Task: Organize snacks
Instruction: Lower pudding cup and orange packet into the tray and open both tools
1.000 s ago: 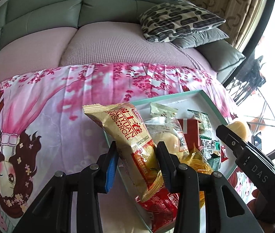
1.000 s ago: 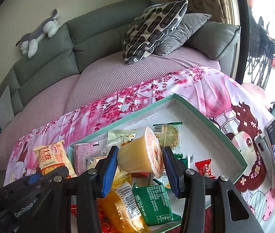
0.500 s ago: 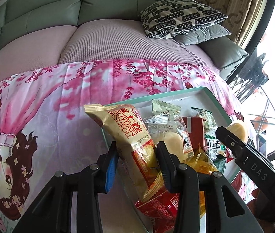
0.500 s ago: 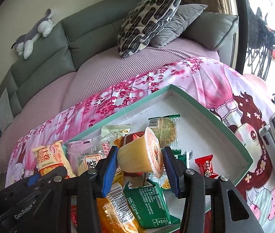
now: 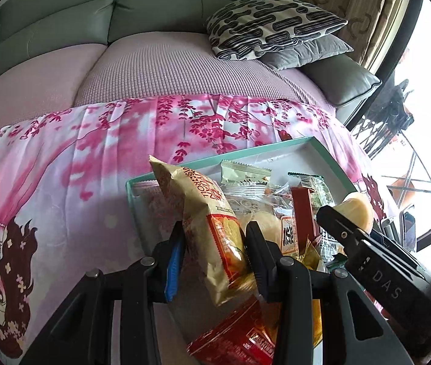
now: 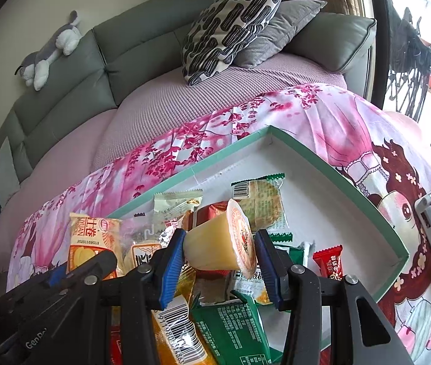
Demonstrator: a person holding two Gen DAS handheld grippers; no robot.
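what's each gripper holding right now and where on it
The left gripper pinches the yellow swiss roll packet across its lower half. The right gripper clamps the yellow jelly cup sideways, one finger on its base, one on its foil lid.

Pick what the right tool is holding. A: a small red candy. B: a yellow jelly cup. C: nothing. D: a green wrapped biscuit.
B: the right tool is closed on a yellow jelly cup, held on its side above the snack-filled tray.
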